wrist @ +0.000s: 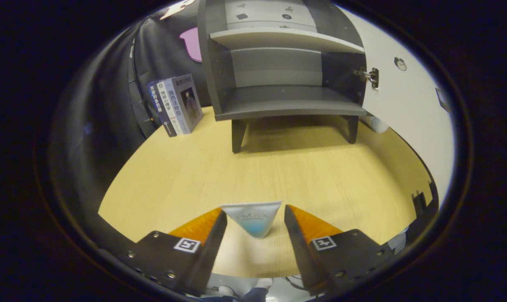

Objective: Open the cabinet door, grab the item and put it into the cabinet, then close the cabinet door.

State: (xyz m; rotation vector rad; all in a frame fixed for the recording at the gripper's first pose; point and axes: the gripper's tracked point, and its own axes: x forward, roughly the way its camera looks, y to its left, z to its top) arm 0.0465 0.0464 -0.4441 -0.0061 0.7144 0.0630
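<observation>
A soft tube [253,220], white at its wide end and fading to blue at its narrow end, sits on the wooden table [278,176] right between my fingertips. My gripper [255,218] is open around it: the left finger [213,239] overlaps the tube's corner, and the right finger [295,239] shows a thin gap beside it. Beyond, at the back of the table, the grey cabinet [285,105] stands on short legs with its bare shelves showing. Its white door [404,109] is swung wide to the right on a metal hinge [370,76].
Three books [176,105] lean upright against the booth wall, left of the cabinet. Open tabletop lies between the tube and the cabinet. The table's near edge runs just under my fingers, with floor and cables below it.
</observation>
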